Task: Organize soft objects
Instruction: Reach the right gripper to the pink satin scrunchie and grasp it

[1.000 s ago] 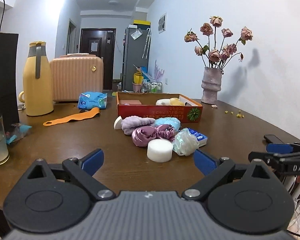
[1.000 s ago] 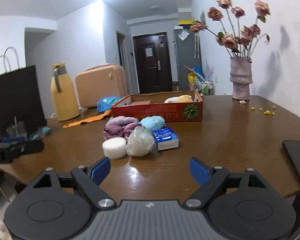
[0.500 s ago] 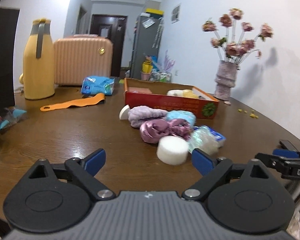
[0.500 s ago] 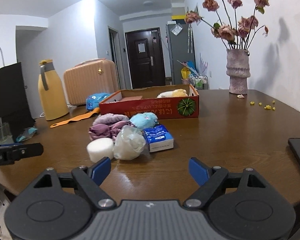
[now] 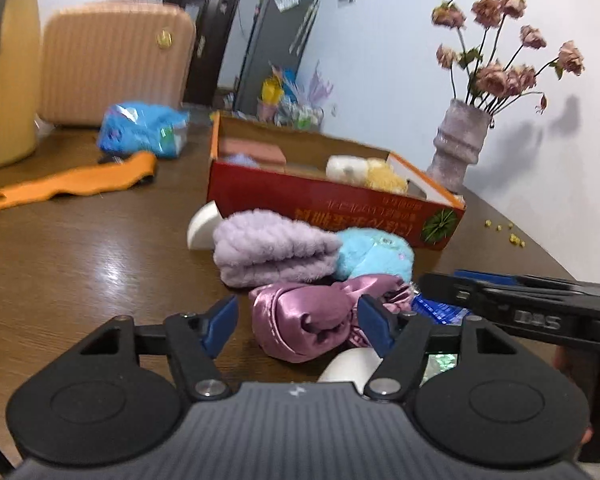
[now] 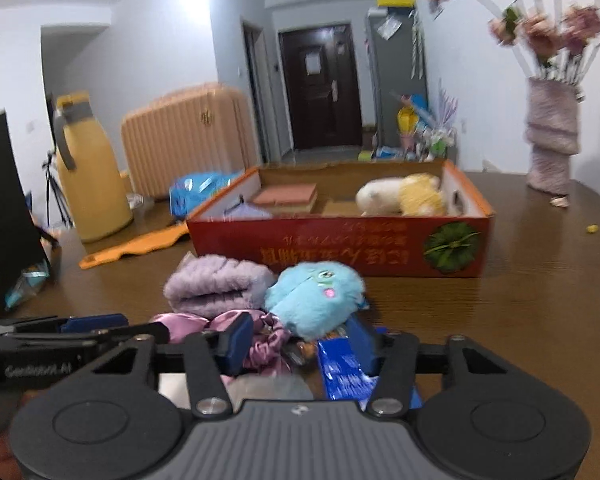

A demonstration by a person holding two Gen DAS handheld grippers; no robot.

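While a second ago both claws stood wide and far from the pile, now the left claw is closing around the pink satin scrunchie, and the right claw is closing over the blue tissue packet. Neither clearly presses yet. Lilac fluffy headband and light blue plush toy lie just behind on the brown wooden table, before the red cardboard box.

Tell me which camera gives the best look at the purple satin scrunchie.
The left wrist view. There the purple satin scrunchie lies nearly whole between the closing fingers of the left gripper, with its folds clear. In the right wrist view the scrunchie is mostly hidden behind a gripper finger and the blue plush toy.
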